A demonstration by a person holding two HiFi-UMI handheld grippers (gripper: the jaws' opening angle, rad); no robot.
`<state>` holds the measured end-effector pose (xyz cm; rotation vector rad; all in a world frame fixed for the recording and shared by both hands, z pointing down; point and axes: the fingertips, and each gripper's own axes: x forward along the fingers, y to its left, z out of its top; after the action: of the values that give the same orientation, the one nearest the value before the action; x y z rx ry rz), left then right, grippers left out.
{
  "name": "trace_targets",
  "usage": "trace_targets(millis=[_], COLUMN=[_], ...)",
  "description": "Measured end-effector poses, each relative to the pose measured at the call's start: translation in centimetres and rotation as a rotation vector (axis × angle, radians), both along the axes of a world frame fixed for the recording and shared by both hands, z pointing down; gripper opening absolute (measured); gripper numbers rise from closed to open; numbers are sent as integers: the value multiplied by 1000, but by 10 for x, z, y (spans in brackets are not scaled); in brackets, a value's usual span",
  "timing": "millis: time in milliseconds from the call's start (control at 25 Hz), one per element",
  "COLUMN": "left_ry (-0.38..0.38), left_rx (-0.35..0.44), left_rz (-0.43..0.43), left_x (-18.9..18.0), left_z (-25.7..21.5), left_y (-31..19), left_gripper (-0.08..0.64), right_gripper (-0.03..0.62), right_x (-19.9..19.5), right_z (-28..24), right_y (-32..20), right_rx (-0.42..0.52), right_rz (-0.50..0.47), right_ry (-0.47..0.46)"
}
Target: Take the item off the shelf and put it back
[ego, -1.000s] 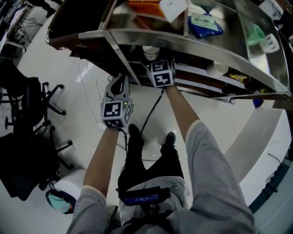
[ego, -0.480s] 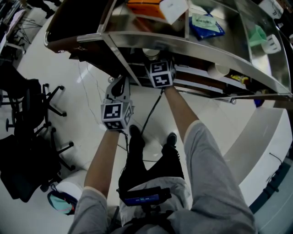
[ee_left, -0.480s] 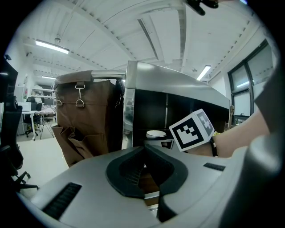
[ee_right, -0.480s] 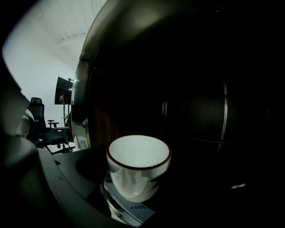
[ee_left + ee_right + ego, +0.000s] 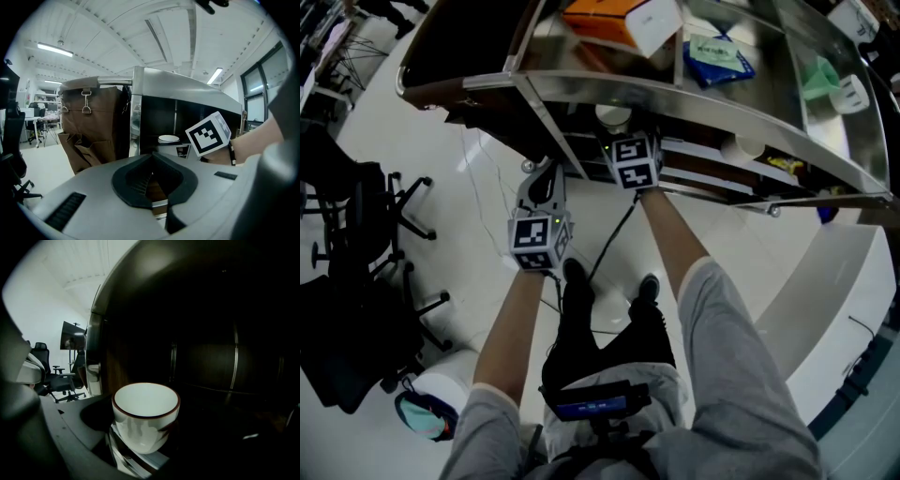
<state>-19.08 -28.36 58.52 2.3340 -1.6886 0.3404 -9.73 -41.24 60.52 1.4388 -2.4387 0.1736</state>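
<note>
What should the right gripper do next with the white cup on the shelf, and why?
Probably finish closing the right gripper on the white cup before any lift. Its jaws have just been closing, the cup stands between them on the dark shelf, and whether they already press its wall cannot be told.

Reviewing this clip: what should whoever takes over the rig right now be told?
Right claw: inside the shelf unit, has just been closing around the white cup; pads seem to be on it.
Left claw: shut, empty, outside the shelf unit.
Done: reach and, apparently, grasp; the cup is not yet out of the shelf unit.
Left: take the cup out, then put it back.
</note>
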Motion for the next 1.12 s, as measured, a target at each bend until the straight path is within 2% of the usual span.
trace_targets(millis=[480,880,1120], left_ry=[13,24,11], left_rx=[-4,-14,6], left_rz=[-7,-36,-6], left_x=[19,32,41], left_z=[-46,-93,-115], left_y=[52,107,125], left_gripper=[6,6,6], right_gripper=[402,402,402], right_x=[25,69,98], right_z=[-53,-110,-137], right_y=[87,168,212], right_rx=[-38,-55,-34], right_rz=[-52,-91,-94], right_ry=[10,0,-5])
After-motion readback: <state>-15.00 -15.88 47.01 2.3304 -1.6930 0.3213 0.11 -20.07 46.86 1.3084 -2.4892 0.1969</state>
